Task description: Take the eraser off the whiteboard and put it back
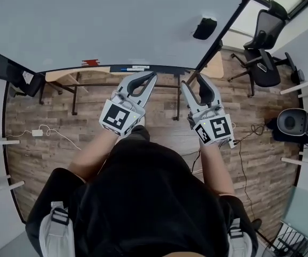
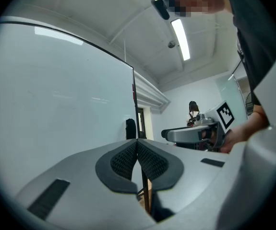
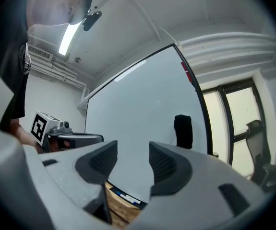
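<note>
1. Eraser (image 1: 204, 28) – on the whiteboard (image 1: 89, 20), near the board's right edge, at about 1 o'clock from the right gripper (image 1: 194, 82) in the head view. Well apart from both grippers, nothing touching it.
2. Look: all black, oblong with rounded corners, long axis upright in the right gripper view (image 3: 183, 131). It stands proud of the board face. No label or detail resolvable.
3. Handling, my guess: light, with a stiffish body and a soft wiping face against the board. Probably held on by magnets, so expect a small snap on pull-off and again on return. Not fragile; the sides could be a bit slick.
4. Grip point: pinch across the narrow width on the two long sides, mid-height – clear of the face on the board. Pull straight off, no sliding.
5. Right gripper's fingers (image 3: 164, 164) are spread, nothing between them, only board behind. From the right gripper view, the gap looks roughly eraser-wide.
6. Left gripper (image 2: 137, 147): fingers (image 2: 123, 159) pressed together, empty.
7. Marker tray (image 1: 132, 68) runs along the board's bottom edge, at 11 o'clock of the right gripper – keep clear.
</note>
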`<state>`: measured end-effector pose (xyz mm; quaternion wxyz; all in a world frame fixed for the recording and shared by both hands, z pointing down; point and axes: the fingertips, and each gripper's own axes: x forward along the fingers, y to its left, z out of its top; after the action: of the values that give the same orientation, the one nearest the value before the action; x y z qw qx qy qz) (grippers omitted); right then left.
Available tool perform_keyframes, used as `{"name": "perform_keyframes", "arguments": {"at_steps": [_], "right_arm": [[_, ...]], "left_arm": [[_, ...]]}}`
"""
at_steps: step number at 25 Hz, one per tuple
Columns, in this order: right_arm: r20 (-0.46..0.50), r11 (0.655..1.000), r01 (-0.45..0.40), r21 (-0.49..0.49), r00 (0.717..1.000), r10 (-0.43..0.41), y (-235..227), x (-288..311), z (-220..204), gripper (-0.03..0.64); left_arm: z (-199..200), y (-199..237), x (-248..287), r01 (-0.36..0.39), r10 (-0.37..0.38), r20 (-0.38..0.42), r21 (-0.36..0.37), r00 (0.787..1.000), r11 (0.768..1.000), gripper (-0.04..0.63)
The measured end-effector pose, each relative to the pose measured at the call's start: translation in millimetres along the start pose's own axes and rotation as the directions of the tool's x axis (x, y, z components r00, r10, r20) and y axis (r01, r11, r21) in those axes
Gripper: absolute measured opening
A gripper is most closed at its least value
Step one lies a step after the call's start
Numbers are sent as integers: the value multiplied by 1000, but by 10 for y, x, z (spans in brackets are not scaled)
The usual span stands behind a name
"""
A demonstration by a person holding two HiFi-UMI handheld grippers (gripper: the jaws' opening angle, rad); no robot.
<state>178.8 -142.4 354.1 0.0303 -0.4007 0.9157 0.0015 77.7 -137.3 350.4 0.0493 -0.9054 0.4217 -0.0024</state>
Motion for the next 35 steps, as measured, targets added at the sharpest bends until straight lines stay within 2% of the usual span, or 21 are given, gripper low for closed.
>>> {"name": "perform_keyframes", "arguments": {"at_steps": [11, 18, 26, 35], "right_arm": [[9, 997, -77, -16, 997, 77, 380, -29, 14, 112], [-5, 997, -77, -21, 997, 77, 619, 99, -4, 35], [-12, 999, -32, -24, 999, 32, 828, 181, -15, 5], [-23, 1000, -6, -27, 1000, 6, 1092, 239, -36, 2]], "left_arm": [[43, 64, -426, -30, 30, 4, 4, 1000, 1000, -5], [-35, 170, -589, 16, -16, 0, -13, 1000, 1000, -5], [-81, 251, -709, 81, -81, -2, -38, 997, 996, -5], [-116, 298, -909, 122, -123, 1, -52, 992, 991, -5]]}}
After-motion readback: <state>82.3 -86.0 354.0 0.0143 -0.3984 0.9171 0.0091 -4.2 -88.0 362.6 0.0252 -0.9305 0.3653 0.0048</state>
